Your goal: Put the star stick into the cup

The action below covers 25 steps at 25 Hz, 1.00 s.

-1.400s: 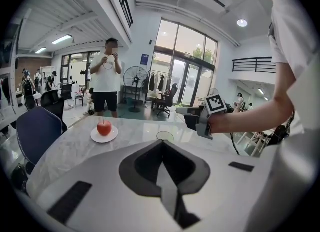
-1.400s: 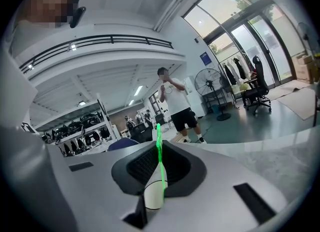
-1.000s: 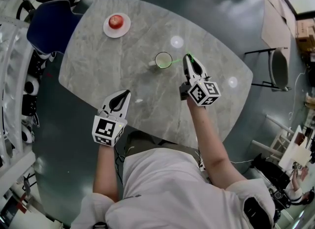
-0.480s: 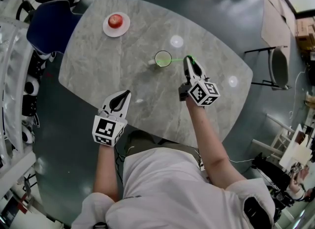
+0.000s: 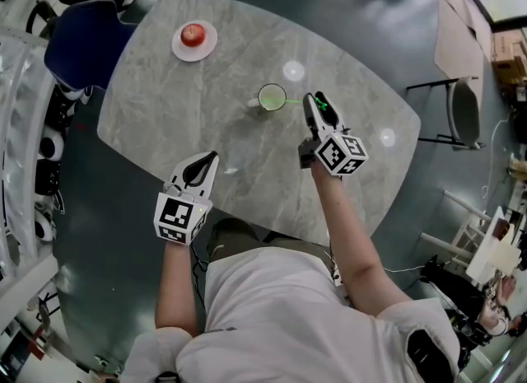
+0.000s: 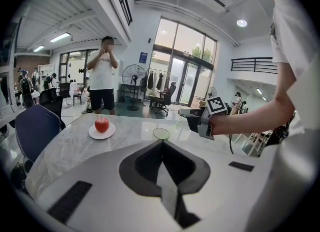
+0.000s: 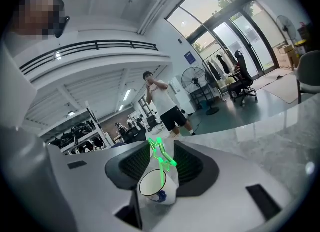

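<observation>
At the middle of the desk [image 5: 165, 118] the star stick [image 7: 163, 162] has its stem down inside the white cup [image 7: 167, 194]. Its green star head leans out over the rim on the cup's right side, toward the right hand-held gripper [image 5: 316, 100]. The star head lies in the gap between that hand-held gripper's ribbed pads. Its jaws have just been opening and now stand wide, and neither pad appears to press on the star, so the stick seems to rest on the cup alone.

The step in hand looks like the release and the pull-away. To do it well, keep the jaws as wide as they are and draw the hand-held gripper straight back to the right along its own line. It should not lift or twist, so that no pad catches a point of the star and drags the stick out or tips the cup. A slow first stretch would show whether the stick settles against the rim.

The left hand-held gripper [image 6: 161, 143] hangs over the near left edge with its jaws together on nothing, well apart from the cup. At the far left an apple [image 5: 193, 35] sits on a plate [image 5: 207, 48].
</observation>
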Available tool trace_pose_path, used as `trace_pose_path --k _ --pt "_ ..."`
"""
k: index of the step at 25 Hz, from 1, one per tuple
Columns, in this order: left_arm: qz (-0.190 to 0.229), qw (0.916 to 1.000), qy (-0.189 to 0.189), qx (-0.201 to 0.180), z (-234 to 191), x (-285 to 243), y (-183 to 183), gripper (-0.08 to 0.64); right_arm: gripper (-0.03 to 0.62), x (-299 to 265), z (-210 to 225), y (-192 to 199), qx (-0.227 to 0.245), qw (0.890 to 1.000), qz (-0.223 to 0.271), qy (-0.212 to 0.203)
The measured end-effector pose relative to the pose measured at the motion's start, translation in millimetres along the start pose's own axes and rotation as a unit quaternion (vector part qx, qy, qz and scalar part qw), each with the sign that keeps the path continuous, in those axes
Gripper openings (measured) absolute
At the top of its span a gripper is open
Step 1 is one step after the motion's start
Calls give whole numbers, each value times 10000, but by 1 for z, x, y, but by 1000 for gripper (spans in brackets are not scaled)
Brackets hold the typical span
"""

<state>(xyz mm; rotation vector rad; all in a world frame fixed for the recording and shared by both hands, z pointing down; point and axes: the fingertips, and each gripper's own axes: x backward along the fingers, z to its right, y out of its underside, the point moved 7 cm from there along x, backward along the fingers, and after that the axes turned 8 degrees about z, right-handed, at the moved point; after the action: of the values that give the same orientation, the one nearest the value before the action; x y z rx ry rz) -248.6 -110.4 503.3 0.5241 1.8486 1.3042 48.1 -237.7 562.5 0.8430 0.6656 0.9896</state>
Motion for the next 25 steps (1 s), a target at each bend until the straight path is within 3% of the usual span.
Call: trace_pose_path --k 13,25 --pt "97 9997 174 -151 16 1 -9 2 144 26 -8 -24 194 9995 232 -123" --pt "294 9963 666 -452 62 -23 -31 2 110 94 -6 -70 519 9972 523 -149"
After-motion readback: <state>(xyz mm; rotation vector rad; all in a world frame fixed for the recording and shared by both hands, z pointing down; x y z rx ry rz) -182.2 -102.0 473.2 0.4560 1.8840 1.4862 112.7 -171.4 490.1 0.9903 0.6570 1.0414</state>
